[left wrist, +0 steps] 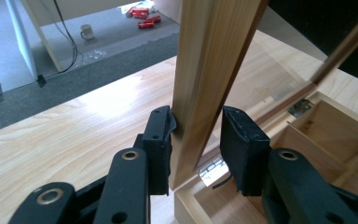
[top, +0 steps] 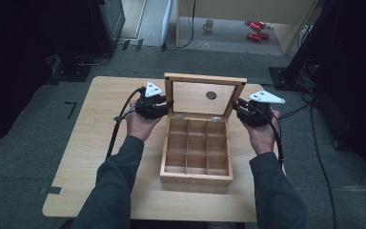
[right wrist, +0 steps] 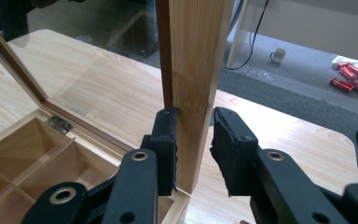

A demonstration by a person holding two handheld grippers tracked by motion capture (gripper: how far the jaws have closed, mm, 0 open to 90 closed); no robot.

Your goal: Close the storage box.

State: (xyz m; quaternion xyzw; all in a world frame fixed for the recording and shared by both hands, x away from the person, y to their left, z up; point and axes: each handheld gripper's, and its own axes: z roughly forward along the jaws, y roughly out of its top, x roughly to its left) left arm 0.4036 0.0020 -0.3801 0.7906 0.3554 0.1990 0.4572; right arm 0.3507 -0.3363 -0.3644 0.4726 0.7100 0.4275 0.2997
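A wooden box with a grid of several empty compartments stands mid-table. Its windowed lid is raised nearly upright on metal hinges. My left gripper is at the lid's left side rail, open, jaws straddling it; one jaw touches the wood, the other stands off with a gap. My right gripper straddles the right side rail the same way, open, with a narrow gap at its outer jaw. In their own views the left gripper and the right gripper each have the rail between their jaws.
The light wooden table has bare surface left of and in front of the box. On the floor beyond it are a mug and red cans. Dark equipment stands and cables flank the table.
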